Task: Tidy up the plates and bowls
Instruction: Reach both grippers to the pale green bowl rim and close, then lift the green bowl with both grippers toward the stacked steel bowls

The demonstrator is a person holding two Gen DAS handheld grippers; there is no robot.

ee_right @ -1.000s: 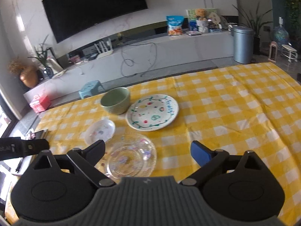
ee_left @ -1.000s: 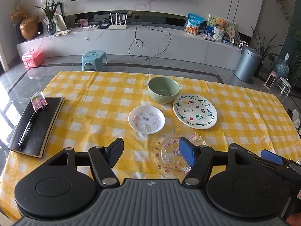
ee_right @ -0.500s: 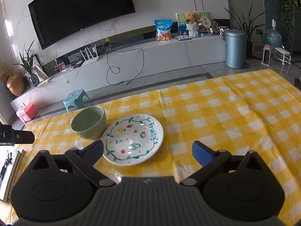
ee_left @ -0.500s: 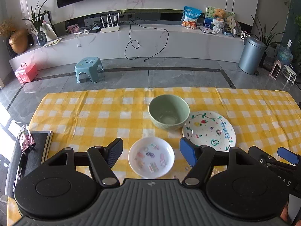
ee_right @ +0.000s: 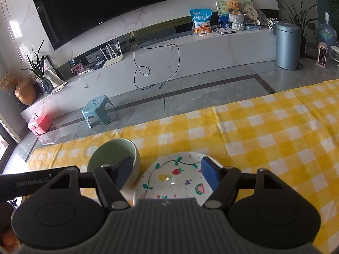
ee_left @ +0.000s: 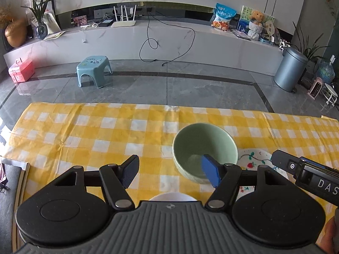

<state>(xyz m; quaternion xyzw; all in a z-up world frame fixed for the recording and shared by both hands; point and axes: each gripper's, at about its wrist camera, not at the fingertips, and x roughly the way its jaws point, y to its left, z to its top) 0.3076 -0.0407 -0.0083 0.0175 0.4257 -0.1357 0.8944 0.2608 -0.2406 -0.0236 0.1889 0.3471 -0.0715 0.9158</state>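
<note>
The left gripper (ee_left: 169, 171) has its jaws spread wide and they are closing a little, with nothing pinched between them. Its blue finger (ee_left: 209, 172) shows in front of the green bowl (ee_left: 204, 148), but I cannot tell if it touches the bowl. Under the gripper's body peeks the rim of a small white dish (ee_left: 172, 196). The right gripper (ee_right: 166, 173) is closing its jaws. The painted plate (ee_right: 175, 180), with a strawberry and green vines drawn on it, lies between the two fingers, and the pads are not pressing on it. The green bowl sits just to the left of that plate, right beside it, and the dark left finger (ee_right: 124, 170) shows in front of the bowl's side. Bowl and plate both rest on the yellow checked tablecloth (ee_right: 264, 148), near the far edge of the table. Past the table is a grey floor with a little blue stool (ee_right: 98, 111), a grey bin (ee_right: 287, 46) and a big dark TV (ee_right: 97, 6) on the wall.
</note>
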